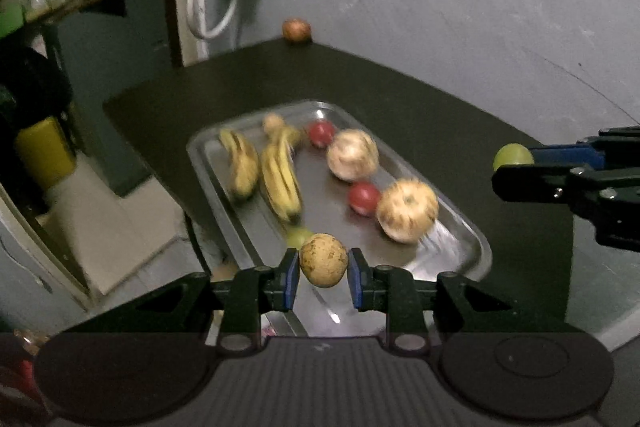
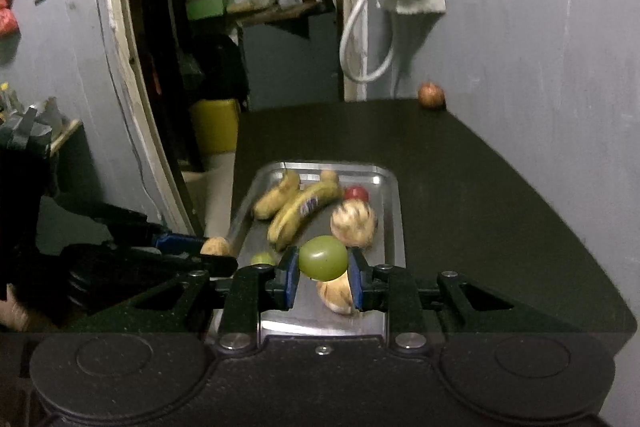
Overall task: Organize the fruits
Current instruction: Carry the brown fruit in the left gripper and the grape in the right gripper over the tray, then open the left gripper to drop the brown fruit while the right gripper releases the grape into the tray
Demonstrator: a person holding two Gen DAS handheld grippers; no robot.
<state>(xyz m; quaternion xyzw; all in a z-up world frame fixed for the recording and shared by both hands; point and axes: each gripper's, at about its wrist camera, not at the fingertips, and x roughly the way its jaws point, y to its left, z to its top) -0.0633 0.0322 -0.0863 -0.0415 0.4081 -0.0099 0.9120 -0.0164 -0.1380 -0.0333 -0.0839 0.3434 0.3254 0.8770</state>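
A: Where's it at?
B: Left gripper [image 1: 323, 267] pinching a brown fruit [image 1: 323, 259], right gripper [image 2: 323, 265] pinching a green fruit [image 2: 323, 257], both over the tray's [image 1: 460, 227] near edge.
A: Next?
B: Probably lower, release into bare spots.

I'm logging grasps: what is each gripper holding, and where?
Left gripper: a tan speckled fruit, pinched across its middle. Right gripper: a green fruit, pinched likewise at its sides.
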